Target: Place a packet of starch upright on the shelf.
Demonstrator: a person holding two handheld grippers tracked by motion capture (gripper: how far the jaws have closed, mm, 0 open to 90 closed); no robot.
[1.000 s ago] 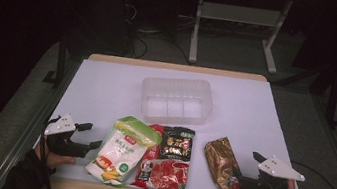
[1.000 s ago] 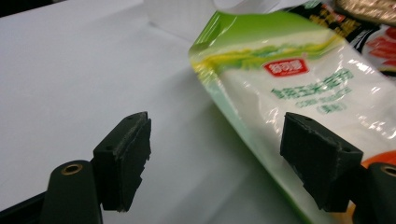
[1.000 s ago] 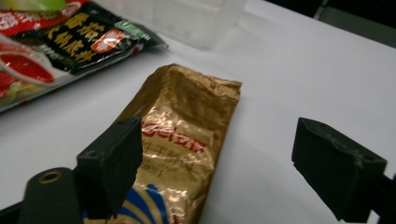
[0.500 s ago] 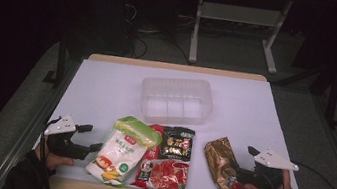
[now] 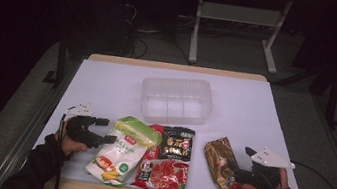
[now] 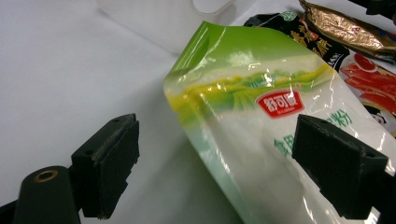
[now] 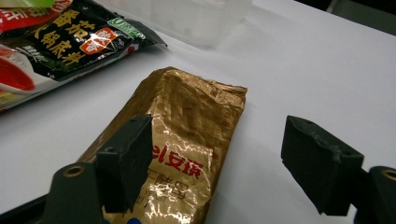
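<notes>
White paper is covering the table [image 5: 254, 117], and the room behind it is sitting dark. You are holding your left gripper [image 5: 103, 131] right beside the green and white bag [image 5: 123, 149], with its jaws wide open around the bag's edge. That hand is staying where it was a second ago. Your right gripper [image 5: 243, 162] is the one that is moving: it is sliding in closer to the gold bag [image 5: 224, 167], which is lying at the near right of the table. Its jaws are wide open too, one over the bag and one over bare table [image 7: 299, 70]. So I am guessing you are getting ready to pinch a bag with each hand.

Red writing on the green bag's badge [image 6: 279, 103] is showing Chinese letters. Red Chinese letters are also sitting on the gold bag [image 7: 182, 135]. Between them, a black pouch [image 5: 177, 143] is lying on a red pouch [image 5: 165, 172]. A clear plastic tub [image 5: 176, 99] is waiting empty behind the bags.
</notes>
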